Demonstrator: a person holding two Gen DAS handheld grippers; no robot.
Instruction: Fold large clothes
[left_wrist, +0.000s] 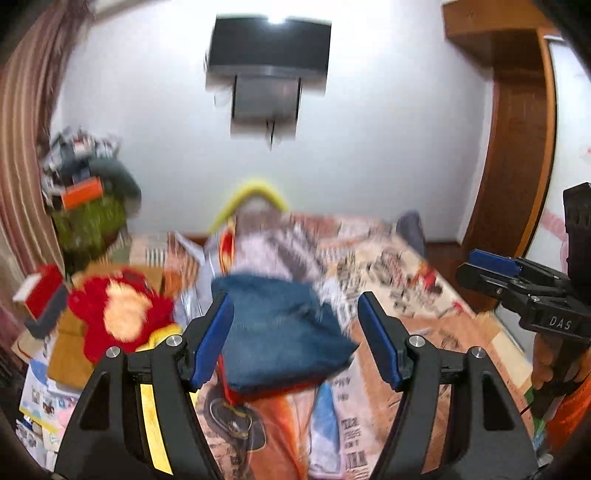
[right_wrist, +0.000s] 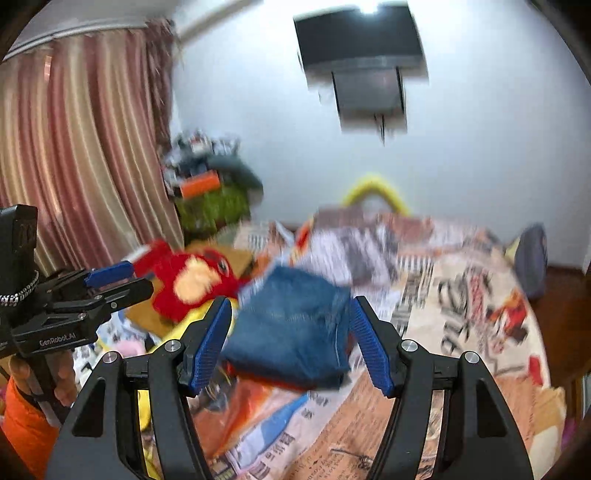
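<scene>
A folded pair of blue jeans lies on the bed, on top of a red-orange garment; it also shows in the right wrist view. Behind it lies a crumpled white and grey patterned cloth, also in the right wrist view. My left gripper is open and empty, held above the jeans. My right gripper is open and empty, also above the jeans. The right gripper shows at the right edge of the left wrist view. Both views are blurred by motion.
The bed has a printed cover. A red plush toy lies at the bed's left side beside boxes. A yellow hoop stands at the far end. A TV hangs on the white wall. Curtains hang left, a wooden door frame stands right.
</scene>
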